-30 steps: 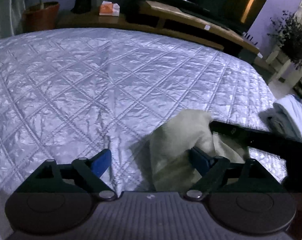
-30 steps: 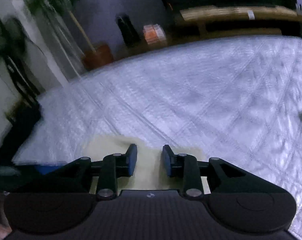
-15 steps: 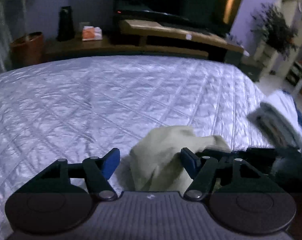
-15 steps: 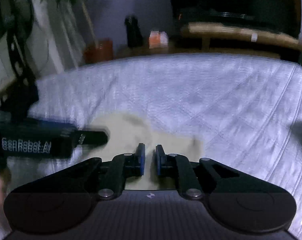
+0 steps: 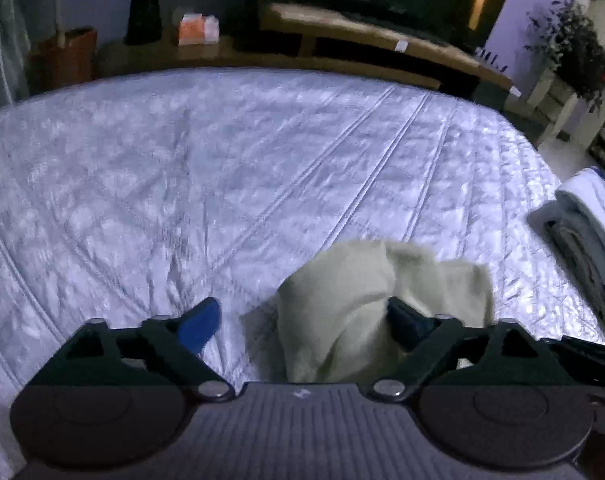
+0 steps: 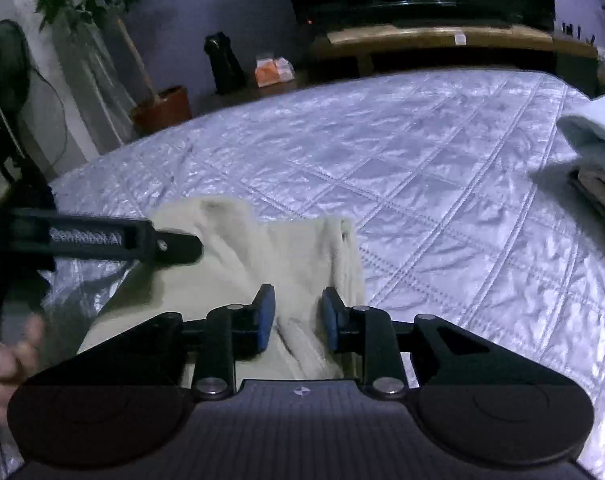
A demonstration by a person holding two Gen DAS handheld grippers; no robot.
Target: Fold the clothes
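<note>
A pale cream garment (image 5: 334, 280) lies bunched on the quilted bedspread (image 5: 222, 180), close in front of both grippers. My left gripper (image 5: 300, 310) stands wide with its jaws opening. The garment's hump sits between them against the right finger, and the left pad is clear of it. In the right wrist view the same garment (image 6: 294, 248) spreads out under my right gripper (image 6: 297, 294). Its jaws are opening, with a fold of cloth in the gap and space beside each pad. The left gripper's finger (image 6: 174, 246) reaches in from the left onto the garment's far edge.
A stack of folded clothes (image 5: 590, 232) sits at the bed's right edge, also in the right wrist view (image 6: 594, 128). Beyond the bed are a low wooden TV stand (image 5: 382, 40), a potted plant (image 6: 162, 108) and a fan (image 6: 6, 60). A person's hand (image 6: 6, 360) shows at lower left.
The right jaws narrowed almost together over the garment, then spread apart again. The left gripper's finger has slid further in from the left. The garment's hump has shifted a little.
</note>
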